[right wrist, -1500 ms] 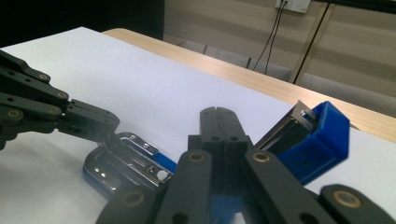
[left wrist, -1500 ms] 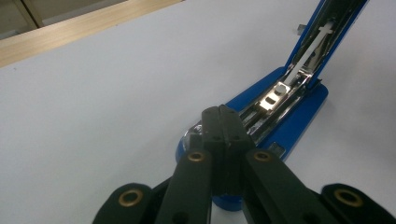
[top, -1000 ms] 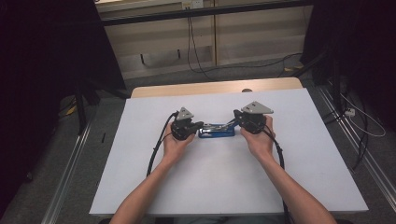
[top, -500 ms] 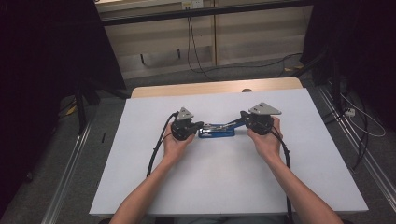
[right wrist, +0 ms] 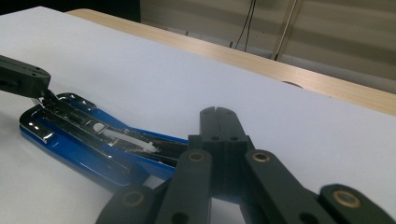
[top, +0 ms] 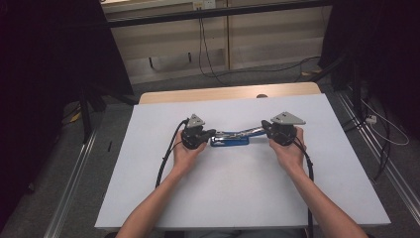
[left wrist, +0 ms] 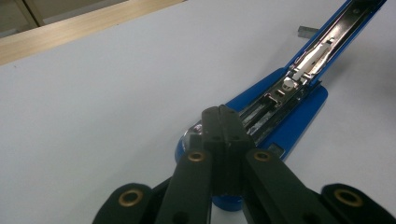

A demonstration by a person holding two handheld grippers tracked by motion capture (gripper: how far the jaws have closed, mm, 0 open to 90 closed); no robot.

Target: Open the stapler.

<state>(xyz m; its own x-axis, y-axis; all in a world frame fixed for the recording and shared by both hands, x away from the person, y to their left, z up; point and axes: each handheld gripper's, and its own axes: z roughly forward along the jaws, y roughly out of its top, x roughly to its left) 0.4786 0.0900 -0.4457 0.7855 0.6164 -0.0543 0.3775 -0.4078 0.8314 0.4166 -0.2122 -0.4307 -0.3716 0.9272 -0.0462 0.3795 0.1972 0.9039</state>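
A blue stapler lies swung open at the middle of the white table. Its blue base rests flat, and its top arm with the metal staple channel stretches toward the right. My left gripper is shut, its tip resting on the chrome end of the stapler. My right gripper is shut too, its tip against the far end of the opened arm. In both gripper views the black jaws stand pressed together, left gripper and right gripper. Whether either tip pinches metal is hidden.
A short grey strip of staples lies on the table beside the arm. The other gripper's jaw touches the stapler's left end. A wooden table edge runs along the back; cables trail from both grippers.
My right gripper has moved to the right, and the stapler's top arm has swung further open with it. The left gripper has stayed on the stapler's left end.
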